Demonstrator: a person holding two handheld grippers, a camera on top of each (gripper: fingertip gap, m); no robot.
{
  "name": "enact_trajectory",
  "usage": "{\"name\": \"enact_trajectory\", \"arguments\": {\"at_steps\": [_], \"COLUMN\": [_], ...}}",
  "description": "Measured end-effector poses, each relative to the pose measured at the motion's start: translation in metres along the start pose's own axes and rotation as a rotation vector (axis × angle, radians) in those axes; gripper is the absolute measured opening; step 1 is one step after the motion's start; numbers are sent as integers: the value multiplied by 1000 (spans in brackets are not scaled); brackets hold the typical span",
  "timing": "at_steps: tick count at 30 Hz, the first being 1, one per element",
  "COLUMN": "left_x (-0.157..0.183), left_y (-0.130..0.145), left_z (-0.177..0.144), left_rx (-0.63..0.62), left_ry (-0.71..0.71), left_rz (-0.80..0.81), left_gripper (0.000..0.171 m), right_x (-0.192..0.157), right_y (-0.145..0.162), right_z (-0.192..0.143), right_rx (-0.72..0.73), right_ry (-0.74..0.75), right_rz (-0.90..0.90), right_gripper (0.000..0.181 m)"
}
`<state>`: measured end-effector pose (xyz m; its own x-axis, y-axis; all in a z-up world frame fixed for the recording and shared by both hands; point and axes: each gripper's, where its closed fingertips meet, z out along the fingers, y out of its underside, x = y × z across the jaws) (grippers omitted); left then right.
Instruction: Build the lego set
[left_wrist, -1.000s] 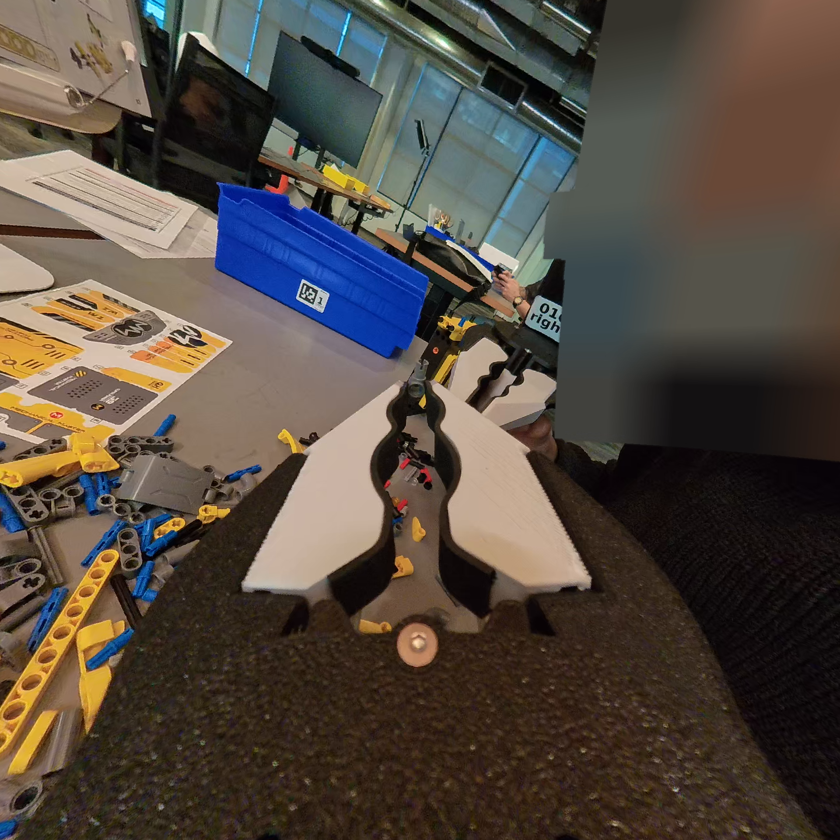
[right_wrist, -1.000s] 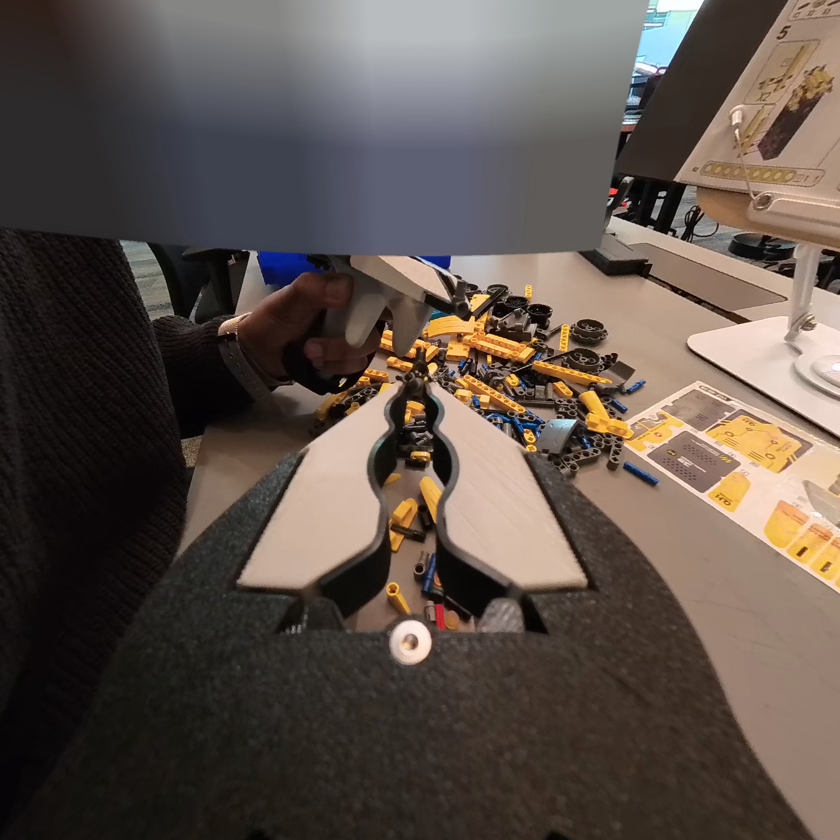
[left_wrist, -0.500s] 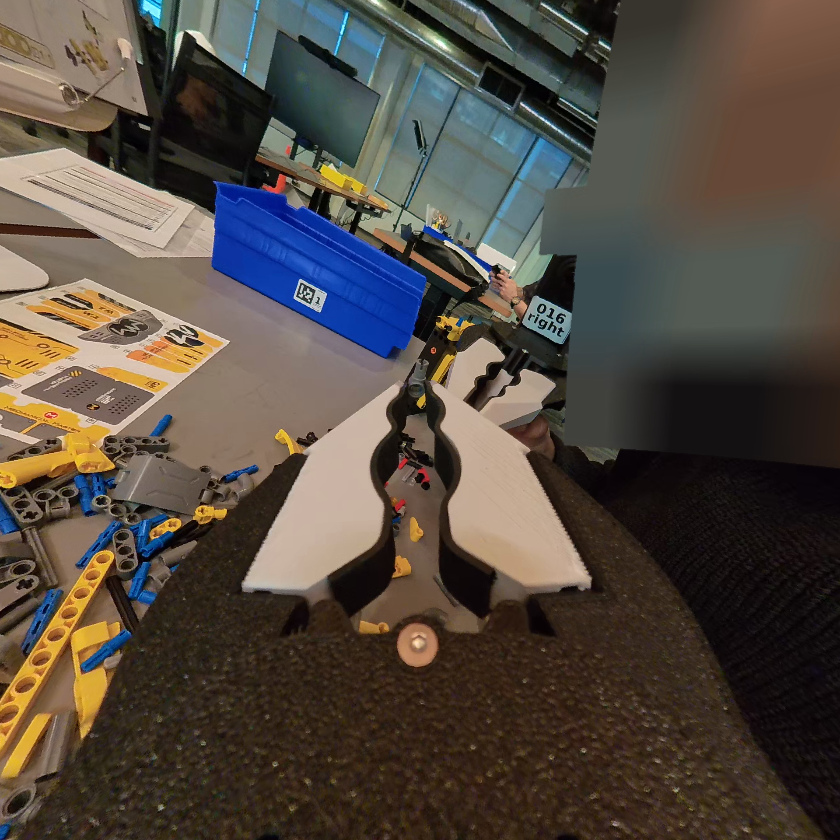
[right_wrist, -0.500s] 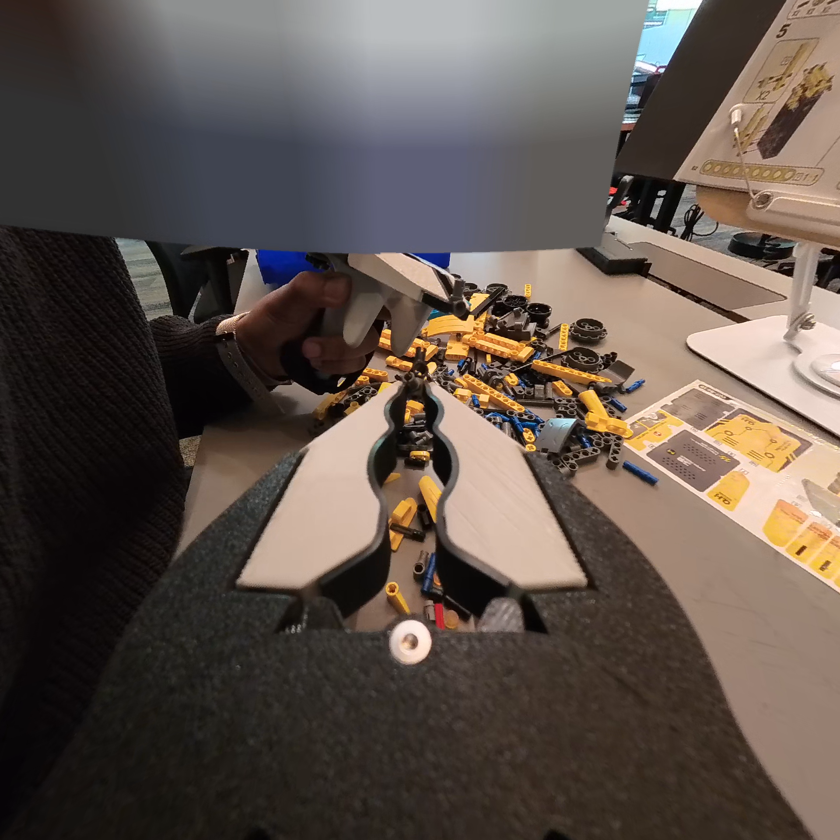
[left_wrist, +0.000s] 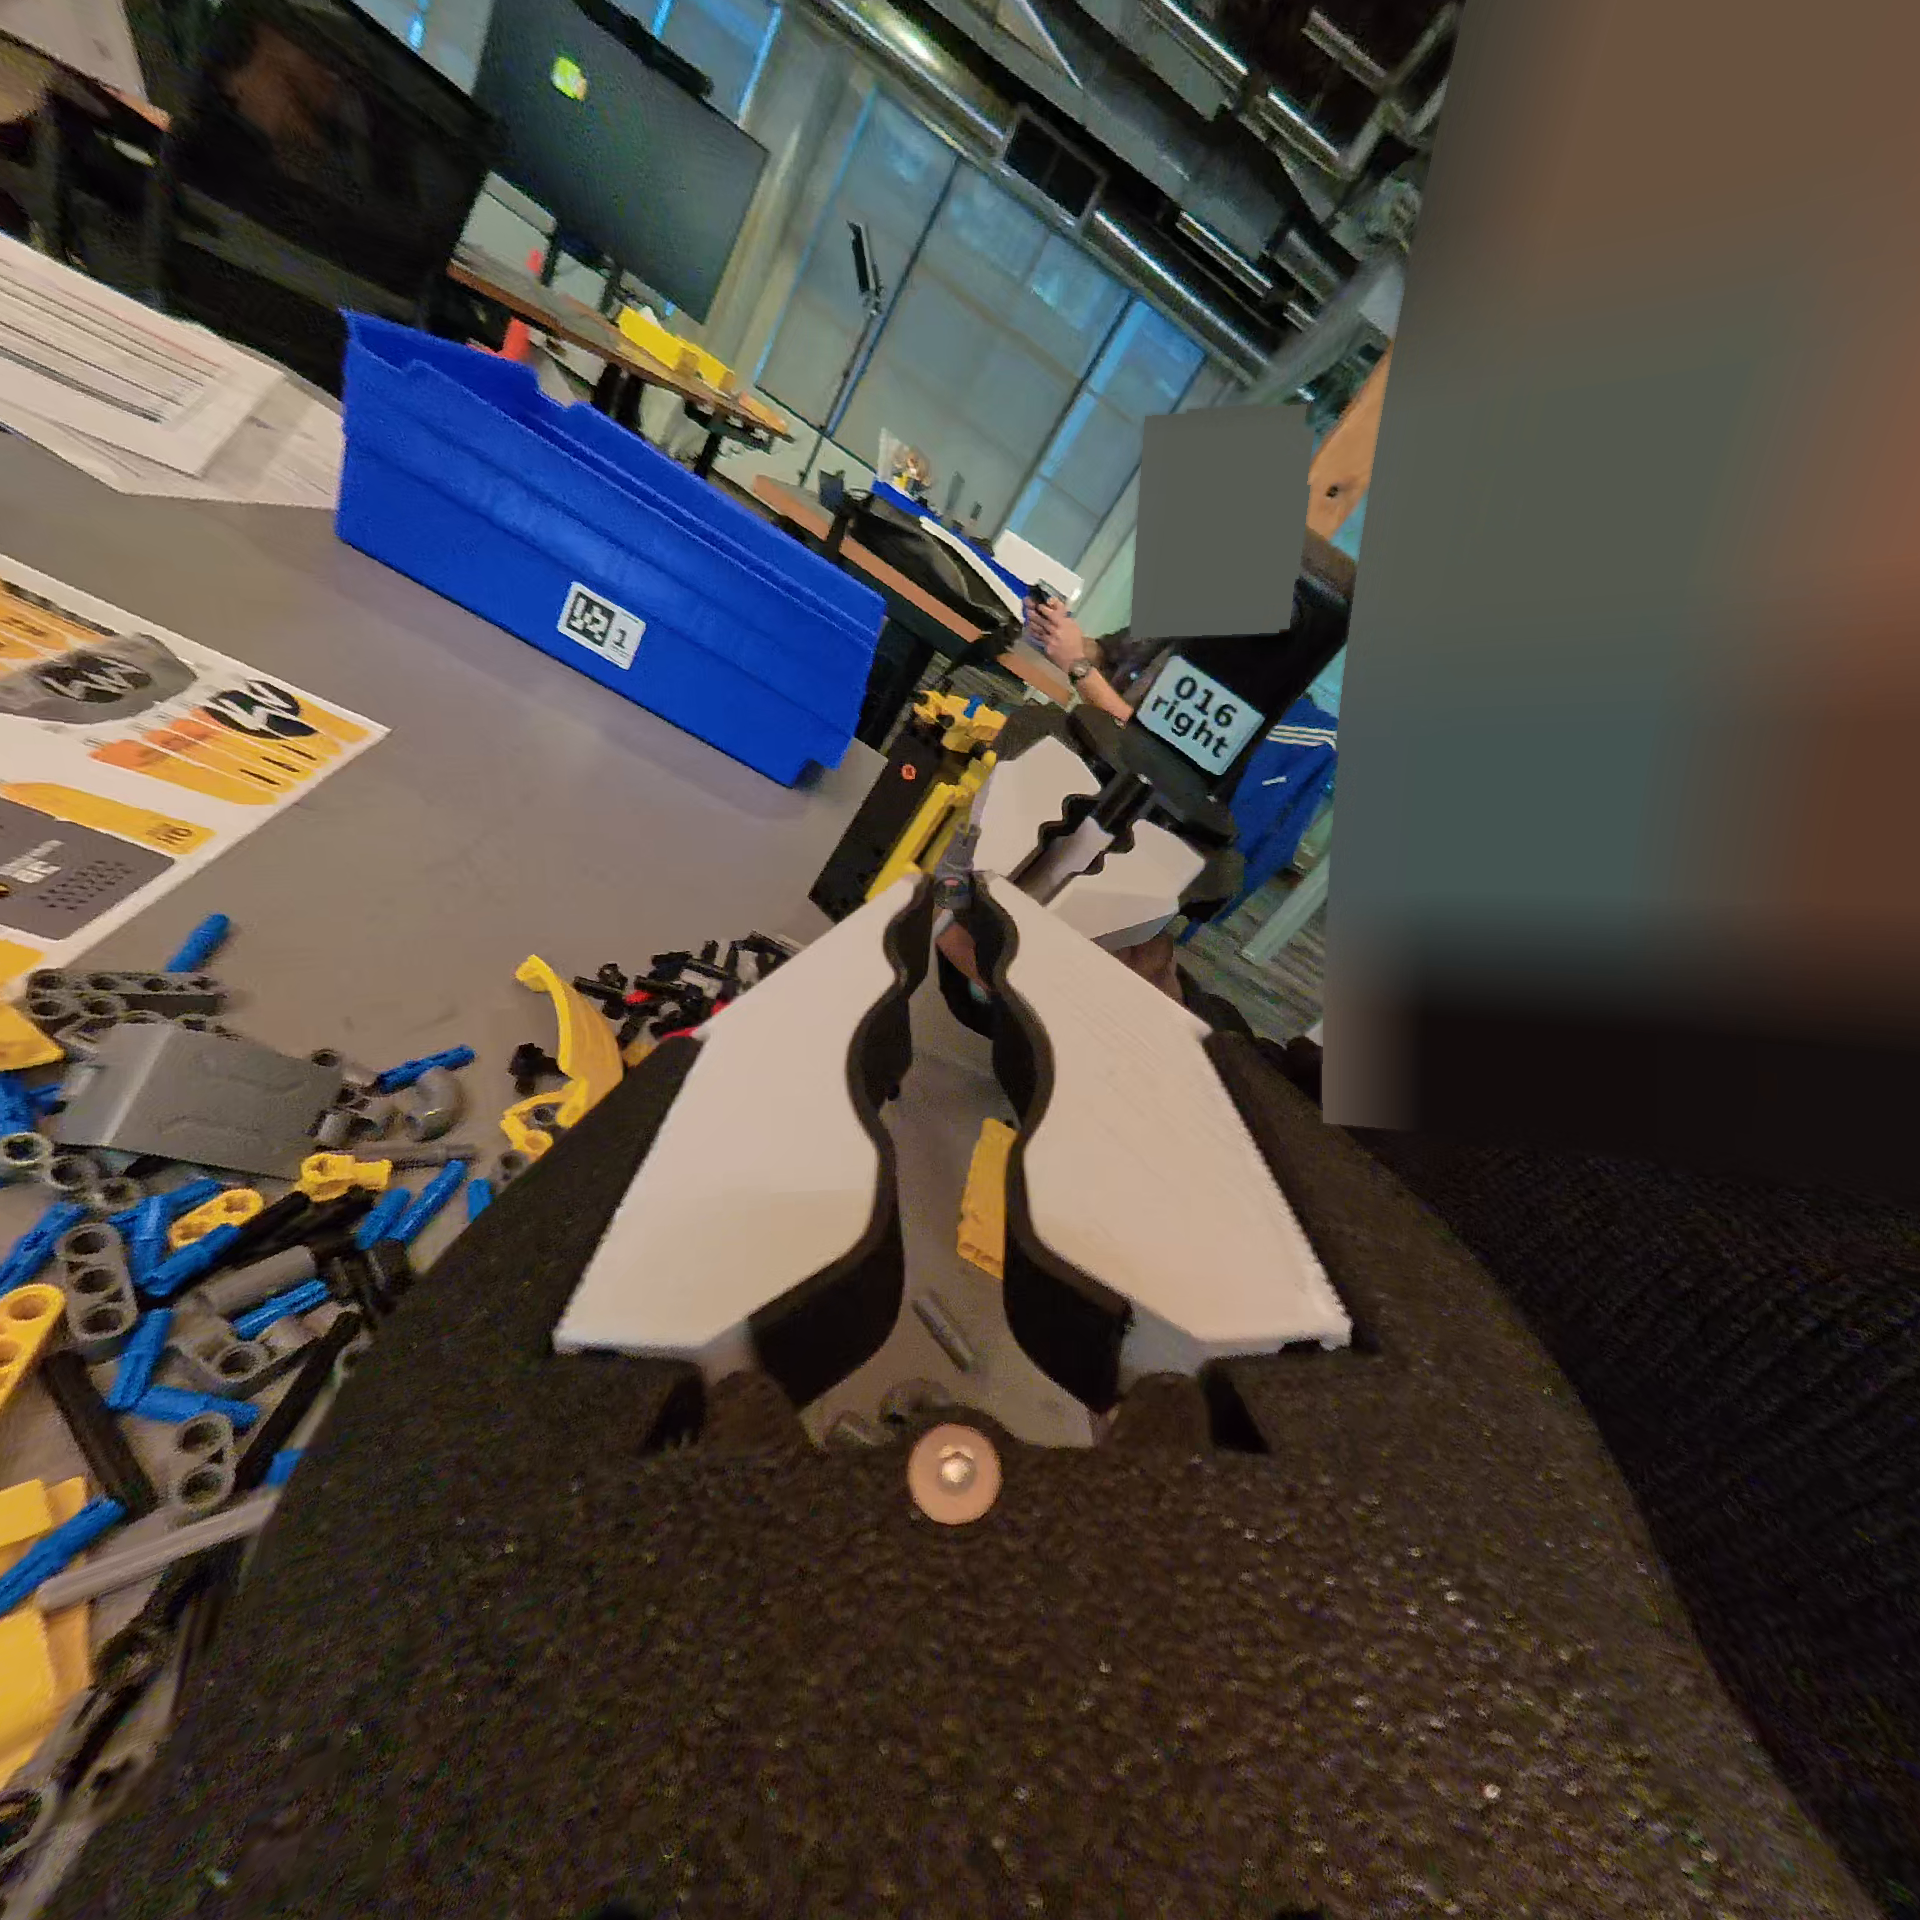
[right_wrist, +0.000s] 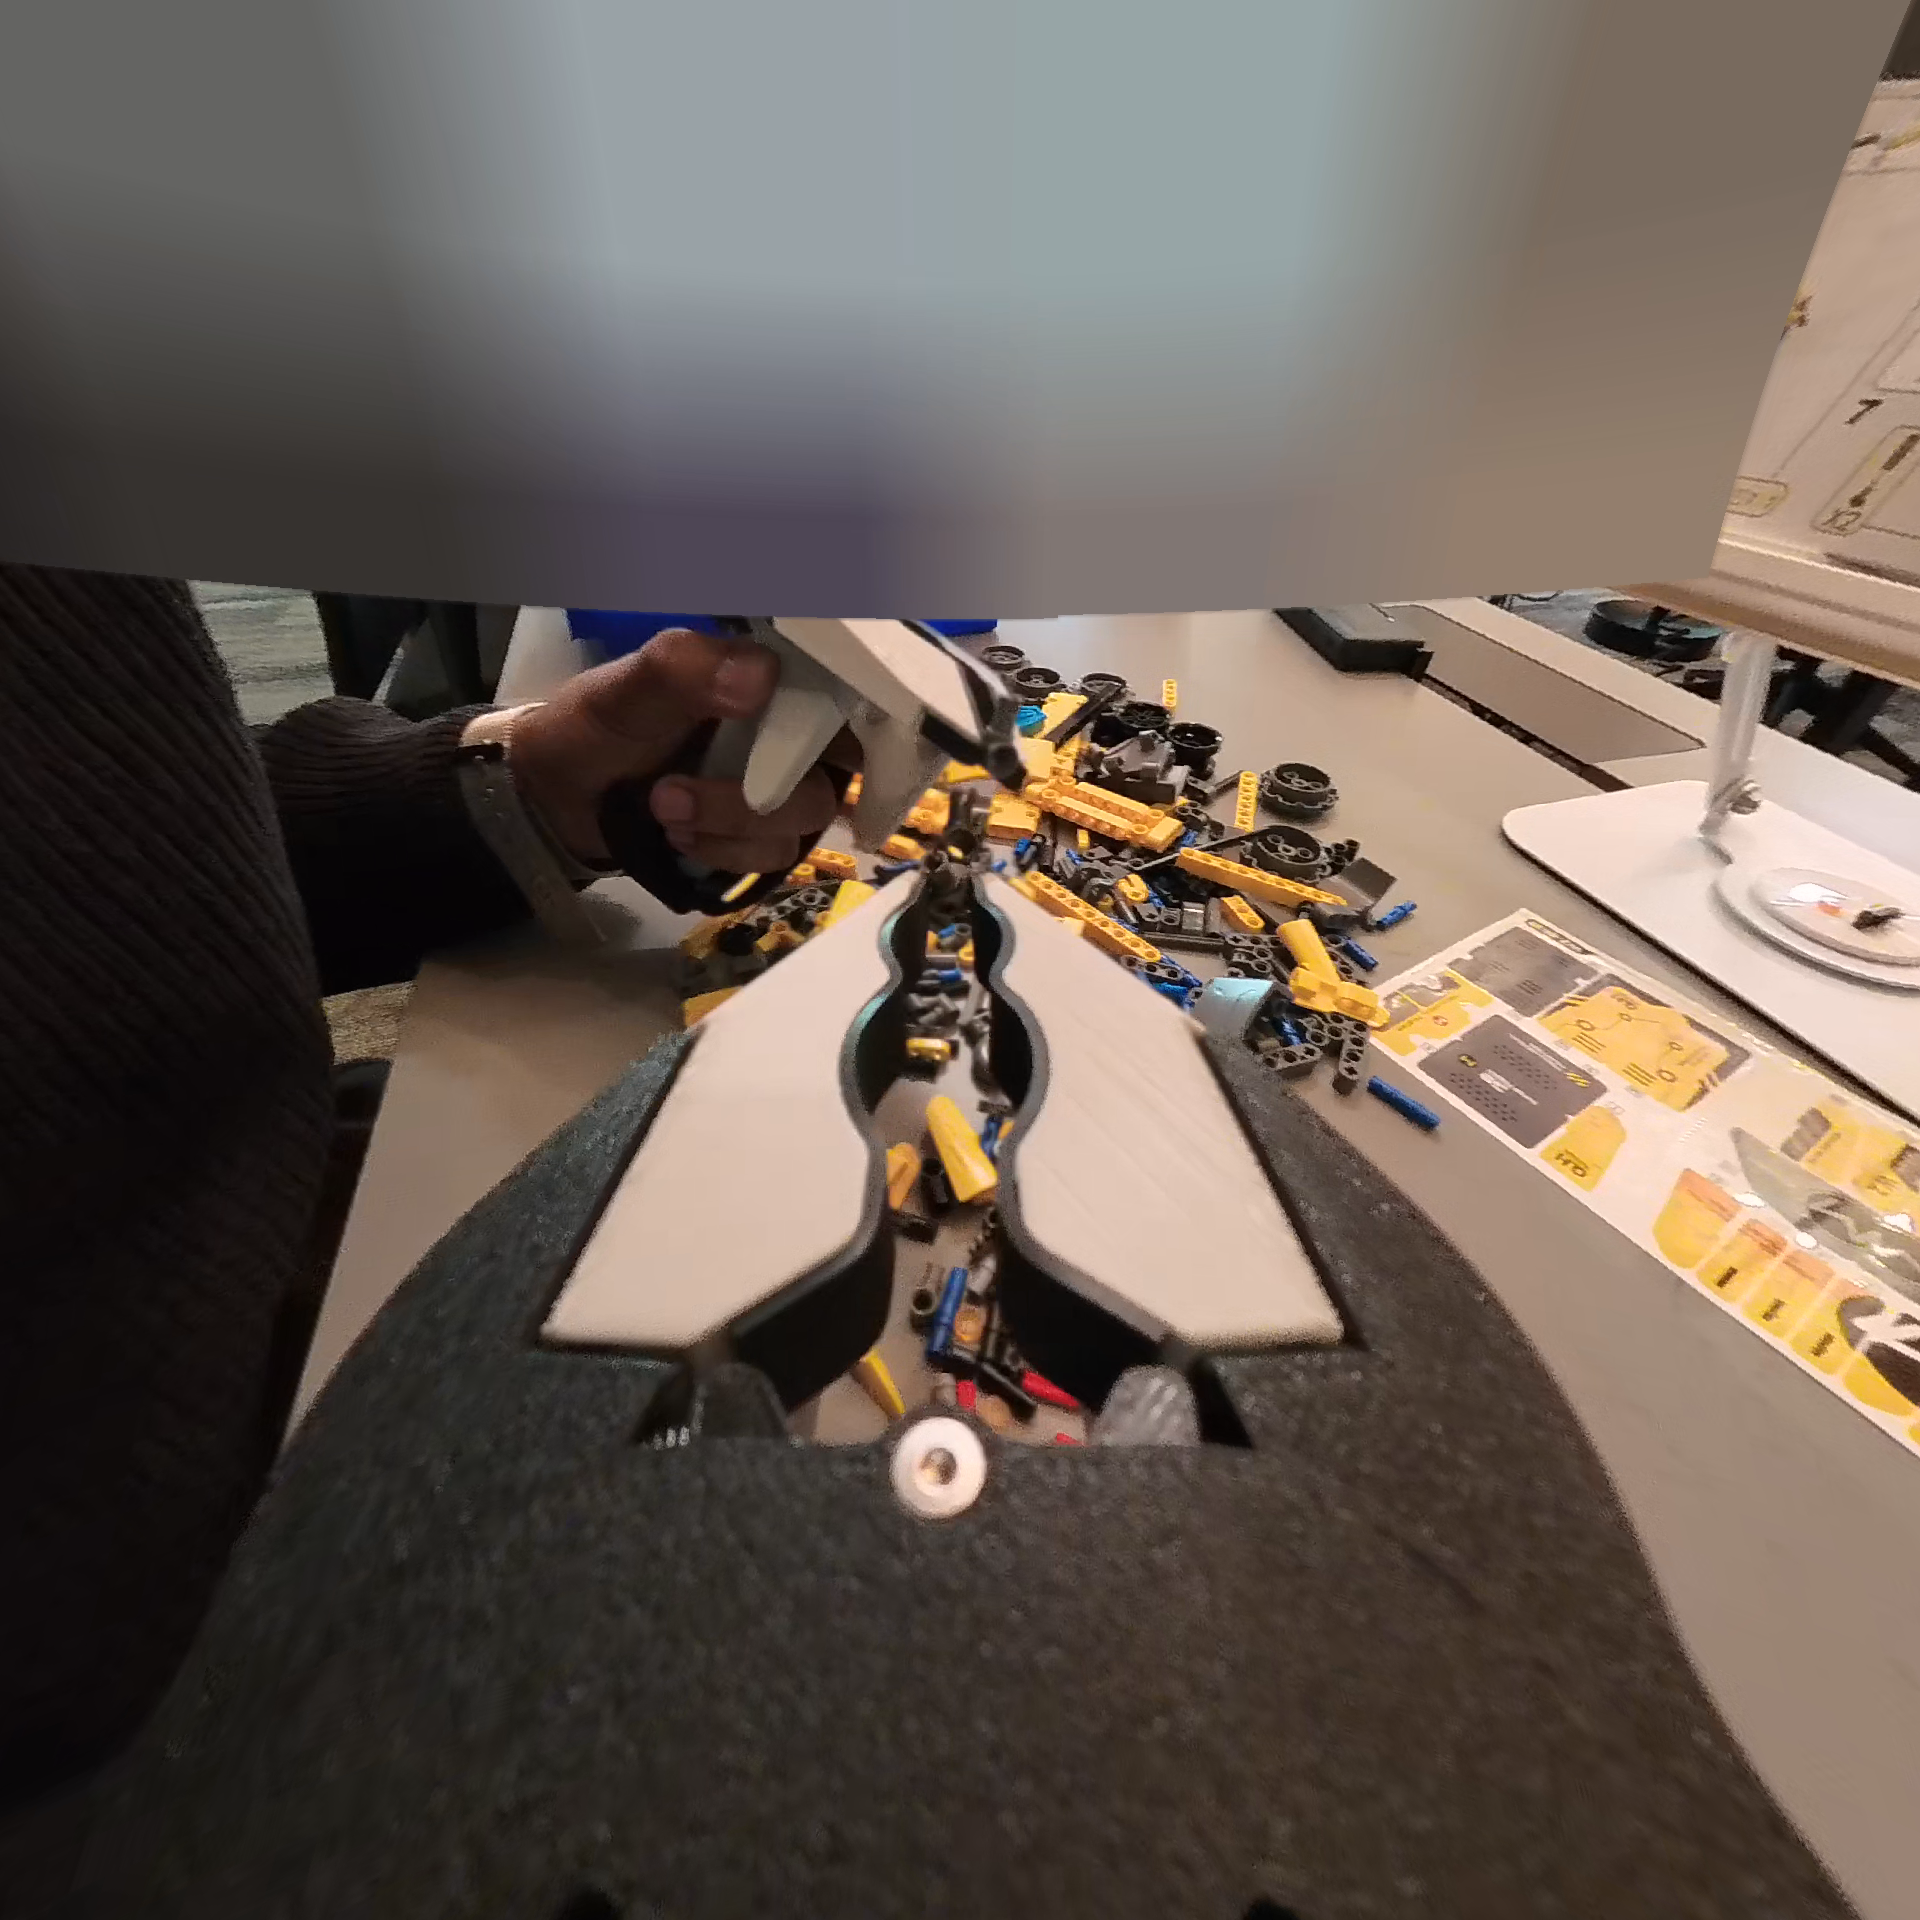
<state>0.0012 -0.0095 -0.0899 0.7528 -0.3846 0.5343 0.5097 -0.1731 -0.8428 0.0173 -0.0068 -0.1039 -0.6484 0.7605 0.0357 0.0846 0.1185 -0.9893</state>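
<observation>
While both views have slid a little across the grey table (left_wrist: 540, 831) in the last second, neither pinch has changed. The left gripper (left_wrist: 954, 902) keeps its jaws narrow on a small grey pin (left_wrist: 958, 857), whose long axis points up and away past the fingertips, with the blue bin (left_wrist: 499, 520) far off to the left. Just right of it, the right gripper (right_wrist: 948, 883) clamps as narrowly on a small dark connector (right_wrist: 958, 826), also upright, over the near edge of the pile of yellow and black building parts (right_wrist: 1122, 821).
</observation>
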Motion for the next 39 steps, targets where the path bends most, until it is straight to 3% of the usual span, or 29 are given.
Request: {"name": "enact_trajectory", "arguments": {"at_steps": [9, 14, 17, 28, 32, 39], "left_x": [28, 18, 16, 40, 49, 66], "left_y": [12, 36, 48, 90, 113, 151], "left_z": [8, 4, 2, 9, 5, -8], "left_rx": [-75, -234, -286, -390, -446, -505], "left_ry": [77, -60, -79, 23, 1, -93], "left_rz": [179, 474, 534, 412, 355, 46], "left_gripper": [6, 6, 6, 6, 6, 6], "right_x": [-13, -15, -20, -61, -81, -111], "right_y": [-2, 10, 26, 51, 66, 86], "right_z": [-11, -16, -14, -25, -31, -46], "right_rx": [4, -67, -145, -206, -255, -365], "right_ry": [-97, -78, -87, -170, -179, -191], "right_rz": [19, -48, -88, -32, 13, 88], "right_gripper": [7, 6, 6, 7, 7, 7]}}
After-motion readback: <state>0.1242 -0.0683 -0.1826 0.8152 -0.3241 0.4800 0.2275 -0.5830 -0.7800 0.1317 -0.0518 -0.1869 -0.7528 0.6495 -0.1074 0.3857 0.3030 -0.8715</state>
